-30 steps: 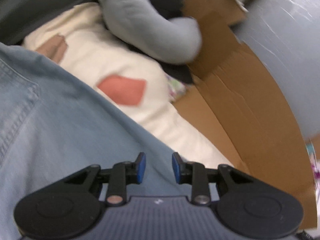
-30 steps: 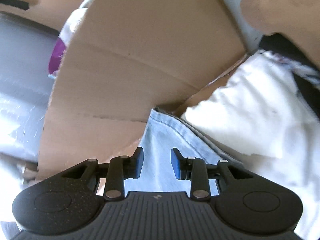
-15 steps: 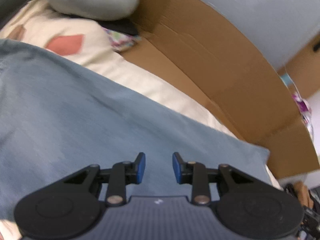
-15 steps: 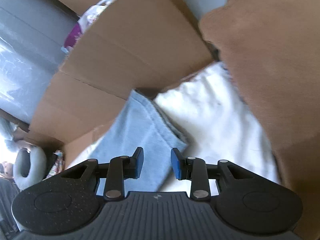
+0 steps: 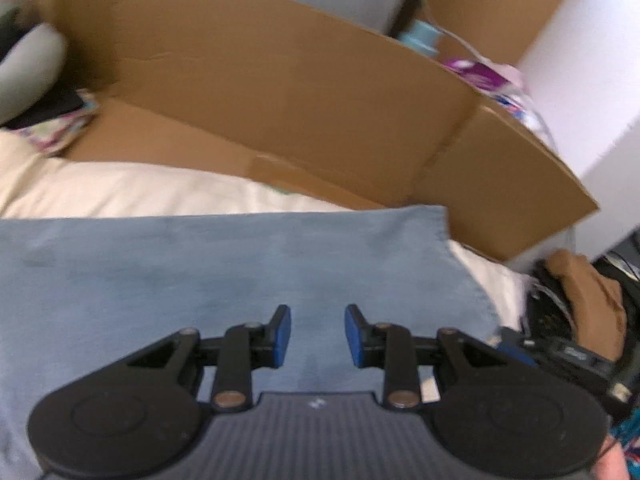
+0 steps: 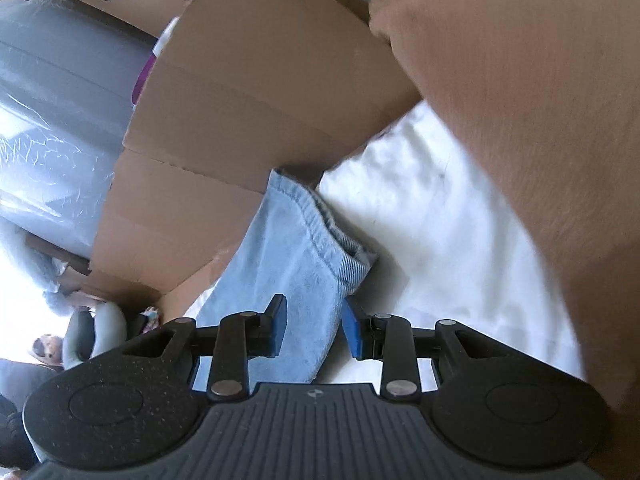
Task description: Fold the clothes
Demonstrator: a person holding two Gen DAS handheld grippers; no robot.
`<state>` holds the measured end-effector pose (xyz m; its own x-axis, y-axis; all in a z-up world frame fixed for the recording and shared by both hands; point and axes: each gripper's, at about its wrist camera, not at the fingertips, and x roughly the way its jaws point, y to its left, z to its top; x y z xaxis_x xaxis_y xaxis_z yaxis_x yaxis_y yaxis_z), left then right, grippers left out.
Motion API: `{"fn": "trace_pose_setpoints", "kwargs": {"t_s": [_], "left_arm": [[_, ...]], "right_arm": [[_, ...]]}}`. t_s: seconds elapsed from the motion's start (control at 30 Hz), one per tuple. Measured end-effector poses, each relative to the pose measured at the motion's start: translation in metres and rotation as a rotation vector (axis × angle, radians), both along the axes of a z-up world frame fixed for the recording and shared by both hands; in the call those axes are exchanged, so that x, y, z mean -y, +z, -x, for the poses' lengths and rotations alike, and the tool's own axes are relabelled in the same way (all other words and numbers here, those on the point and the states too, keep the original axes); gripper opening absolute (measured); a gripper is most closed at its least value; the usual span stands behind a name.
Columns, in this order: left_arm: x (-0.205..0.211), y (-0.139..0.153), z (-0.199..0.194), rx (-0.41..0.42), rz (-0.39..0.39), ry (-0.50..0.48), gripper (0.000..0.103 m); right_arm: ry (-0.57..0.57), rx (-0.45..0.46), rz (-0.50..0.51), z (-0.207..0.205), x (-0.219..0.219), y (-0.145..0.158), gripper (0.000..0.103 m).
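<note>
Left wrist view: the left gripper (image 5: 316,334) hangs with jaws apart and empty over the blue denim jeans (image 5: 200,280), which fill the lower frame on a cream bedcover (image 5: 120,192). The cloth looks heavy and limp.

Right wrist view: the right gripper (image 6: 312,326), jaws parted and empty, hovers by the jeans' hem at centre; that thick stitched hem seems the surest hold.

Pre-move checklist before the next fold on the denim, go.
1. Left gripper empty: ok, blue pads apart, nothing between them.
2. Right gripper empty: ok, pads apart above the cloth.
3. Light blue denim garment lying flat on the cream bedding: ok in the left view, no big wrinkles.
4. Hemmed end in reach of the right gripper: ok, just ahead of the pads.
5. Brown cardboard box flap clear of the garment: not ok, the far corner sits at the flap.
6. Brown sleeve clear of the fold path: cannot tell.
</note>
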<state>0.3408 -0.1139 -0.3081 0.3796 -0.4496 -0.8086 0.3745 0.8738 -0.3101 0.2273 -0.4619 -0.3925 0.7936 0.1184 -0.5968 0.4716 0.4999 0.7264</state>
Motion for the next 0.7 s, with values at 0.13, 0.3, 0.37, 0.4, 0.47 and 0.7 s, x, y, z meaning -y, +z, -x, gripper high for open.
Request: {"fn": "trace_pose_setpoints", "kwargs": {"t_s": [0.13, 0.3, 0.37, 0.4, 0.47, 0.7], "left_arm": [[0.03, -0.011, 0.009, -0.002, -0.005, -0.053, 0.031], [0.065, -0.026, 0.021, -0.011, -0.015, -0.155, 0.031], [0.077, -0.029, 0.026, -0.002, -0.018, -0.201, 0.031], [0.083, -0.032, 0.029, 0.004, -0.03, -0.22, 0.031], [0.095, -0.037, 0.036, 0.024, -0.059, -0.254, 0.033], [0.123, -0.055, 0.06, 0.097, -0.106, -0.391, 0.078]], "right_arm": [[0.014, 0.018, 0.028, 0.006, -0.001, 0.004, 0.032], [0.098, 0.026, 0.109, 0.017, -0.017, 0.012, 0.032], [0.16, 0.016, 0.157, 0.02, -0.025, 0.018, 0.032], [0.186, 0.014, 0.185, 0.021, -0.028, 0.022, 0.032], [0.236, 0.01, 0.24, 0.023, -0.033, 0.031, 0.032], [0.176, 0.042, 0.304, 0.054, -0.031, 0.034, 0.034]]}}
